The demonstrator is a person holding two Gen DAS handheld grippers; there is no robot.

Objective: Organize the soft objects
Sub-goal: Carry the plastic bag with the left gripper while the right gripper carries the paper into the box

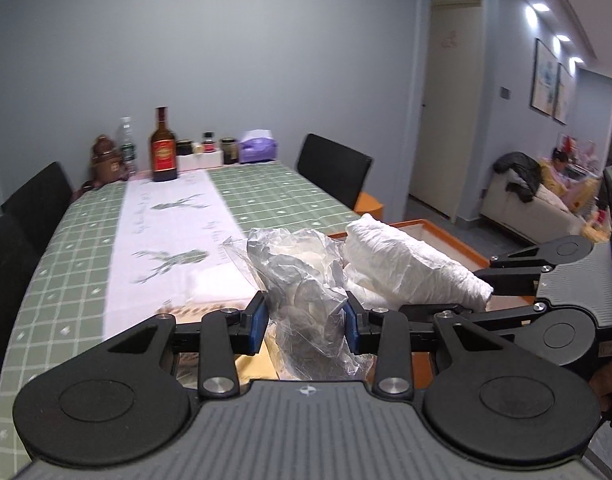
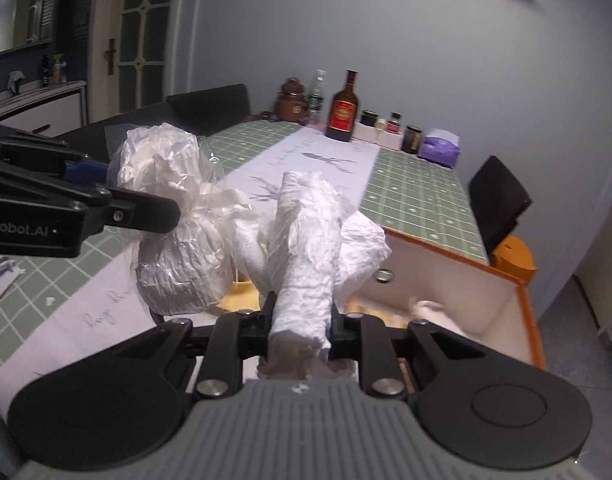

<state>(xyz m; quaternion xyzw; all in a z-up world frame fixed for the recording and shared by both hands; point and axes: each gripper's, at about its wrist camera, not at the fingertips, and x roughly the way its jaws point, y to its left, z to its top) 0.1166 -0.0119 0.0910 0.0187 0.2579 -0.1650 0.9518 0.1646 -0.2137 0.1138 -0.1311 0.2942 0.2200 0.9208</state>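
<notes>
My left gripper (image 1: 306, 322) clamps the clear bag (image 1: 301, 280); right gripper (image 2: 299, 330) clamps the white roll (image 2: 306, 248), long axis pointing away; orange box (image 2: 522, 288) lower right, nearer my right.

left tool (image 1: 306, 322): clamped, tilted down | right tool (image 2: 299, 326): clamped, tilted down

We've got a crinkly clear plastic bag (image 1: 306, 280) with white stuff bunched inside, and a rolled, wrinkled white bag (image 2: 306, 248) right beside it, both lifted above the table.
</notes>
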